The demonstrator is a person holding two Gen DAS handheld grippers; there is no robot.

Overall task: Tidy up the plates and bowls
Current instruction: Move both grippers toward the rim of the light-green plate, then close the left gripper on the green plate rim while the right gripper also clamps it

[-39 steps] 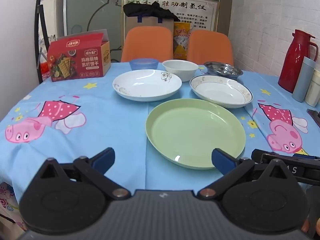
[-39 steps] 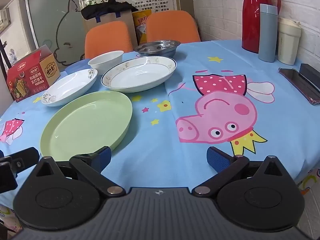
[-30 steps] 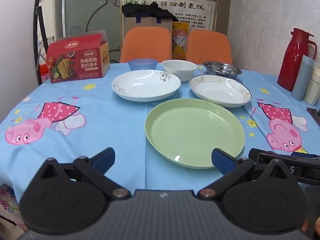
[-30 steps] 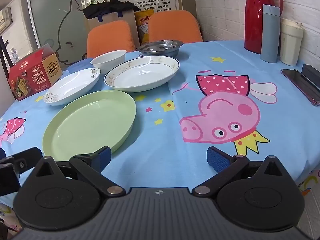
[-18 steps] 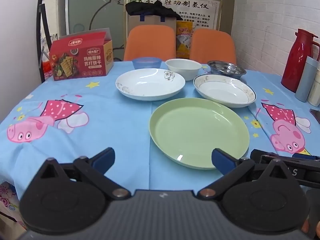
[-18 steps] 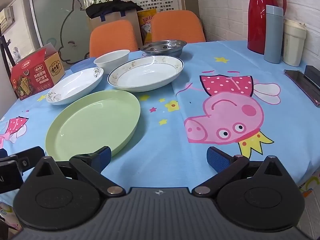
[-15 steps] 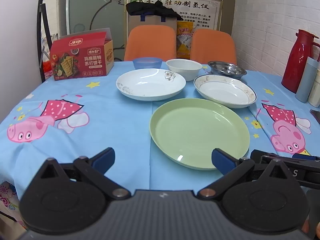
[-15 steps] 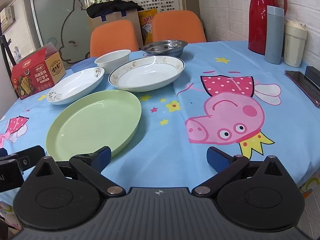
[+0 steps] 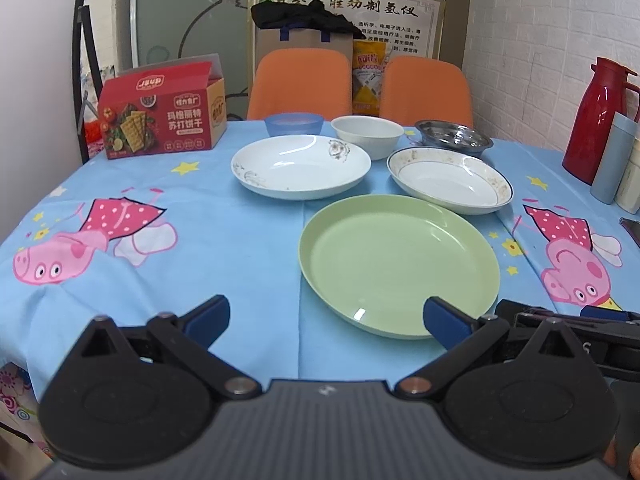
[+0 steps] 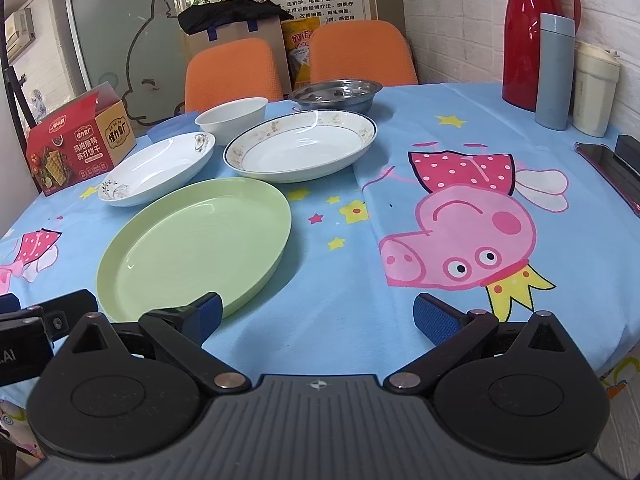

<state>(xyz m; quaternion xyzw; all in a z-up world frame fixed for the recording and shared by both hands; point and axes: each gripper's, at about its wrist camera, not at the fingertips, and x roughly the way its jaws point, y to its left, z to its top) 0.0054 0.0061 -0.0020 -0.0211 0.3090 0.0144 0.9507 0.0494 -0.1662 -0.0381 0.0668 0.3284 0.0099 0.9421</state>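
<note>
Since the earlier frames both wrist views are shifting only slightly, the dishes sitting a touch nearer and more to the right in the left view; nothing on the table is changing place. The round table's blue cartoon-pig tablecloth [image 9: 240, 216] is carrying everything, its near edge drooping just ahead of both grippers. The red cracker box [image 9: 160, 120] is standing at the far left with Chinese print on its face, too small to read surely; a wall poster [image 9: 352, 12] behind the two orange chairs [image 9: 300, 80] is showing large Chinese characters. The red thermos jug [image 10: 532, 36], a grey-blue tumbler [image 10: 554, 72] and a cream cup [image 10: 596, 92] are lining the brick wall at the right, a phone [image 10: 608, 168] lying near them.

The green plate [image 9: 400, 264] is lying nearest, open cloth spreading to its left. Behind it the flower-printed white plate [image 9: 300, 168] and the gold-rimmed plate [image 9: 450, 180] are sitting side by side, apart. Farther back the steel dish [image 9: 454, 138], white bowl [image 9: 367, 130] and blue bowl [image 9: 294, 123] are forming a row.

The left gripper [image 9: 326, 318] is hovering spread wide, empty, its right finger over the green plate's near rim. The right gripper [image 10: 316, 316] is likewise spread and empty, its left finger at that plate's edge.
</note>
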